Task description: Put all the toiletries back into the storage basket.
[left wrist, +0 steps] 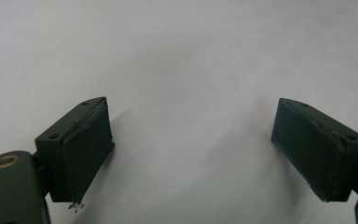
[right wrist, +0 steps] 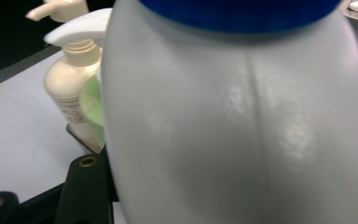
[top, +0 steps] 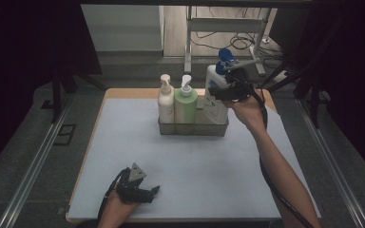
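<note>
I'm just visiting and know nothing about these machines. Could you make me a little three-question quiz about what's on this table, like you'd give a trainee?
1. True or false: the left claw is holding a bottle.
2. How many pump bottles stand at the wire basket?
3. Which bottle does the right claw grip? A) cream bottle B) green bottle C) white bottle with the blue pump

Key
1. False: it rests open on the white table mat, with nothing between its jaws.
2. Three: the cream bottle, the green bottle and the white bottle with the blue pump.
3. C, at the basket's right end.
</note>
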